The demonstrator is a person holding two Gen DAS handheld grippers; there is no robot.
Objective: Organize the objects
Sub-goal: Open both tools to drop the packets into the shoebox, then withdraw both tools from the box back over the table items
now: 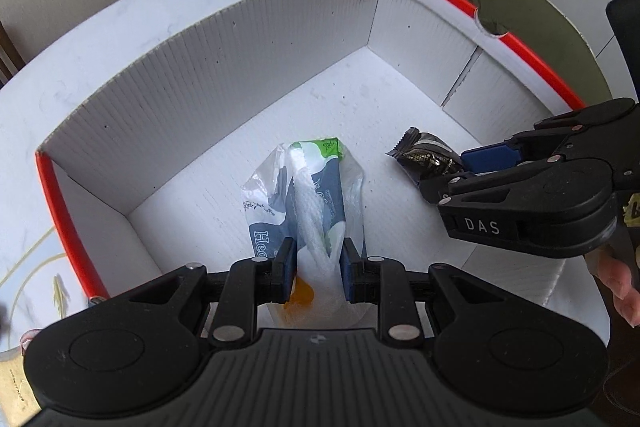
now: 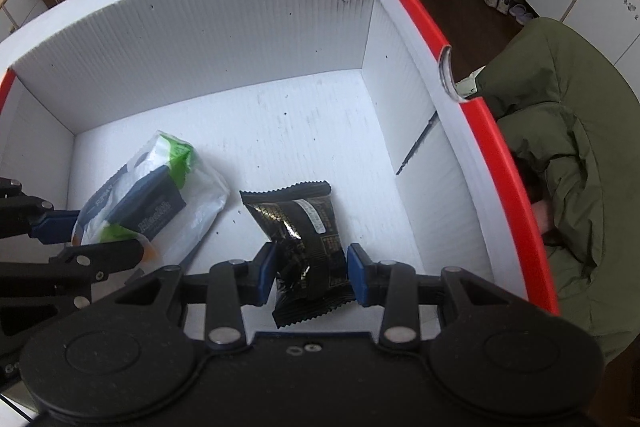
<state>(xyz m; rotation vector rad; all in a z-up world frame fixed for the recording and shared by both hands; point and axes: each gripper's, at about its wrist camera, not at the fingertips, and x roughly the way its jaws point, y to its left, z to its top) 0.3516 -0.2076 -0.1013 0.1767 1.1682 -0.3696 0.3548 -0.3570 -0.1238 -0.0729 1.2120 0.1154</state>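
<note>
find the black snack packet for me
The black snack packet lies on the white box floor between the right gripper jaws, just right of the tissue pack.

Left gripper (image 1: 318, 263): your tool is matte black plastic, with blue pads (image 1: 347, 267) on its fingers.
Base: a ribbed black plate between two round caps.
Pivots: silver pins stud your black linkage arms.
Right gripper (image 2: 312, 273): the same black body and blue pads (image 2: 356, 277).
Marking: white letters "DAS" on its side.
Skin: your bare fingers (image 1: 622, 287) show behind it.
</note>
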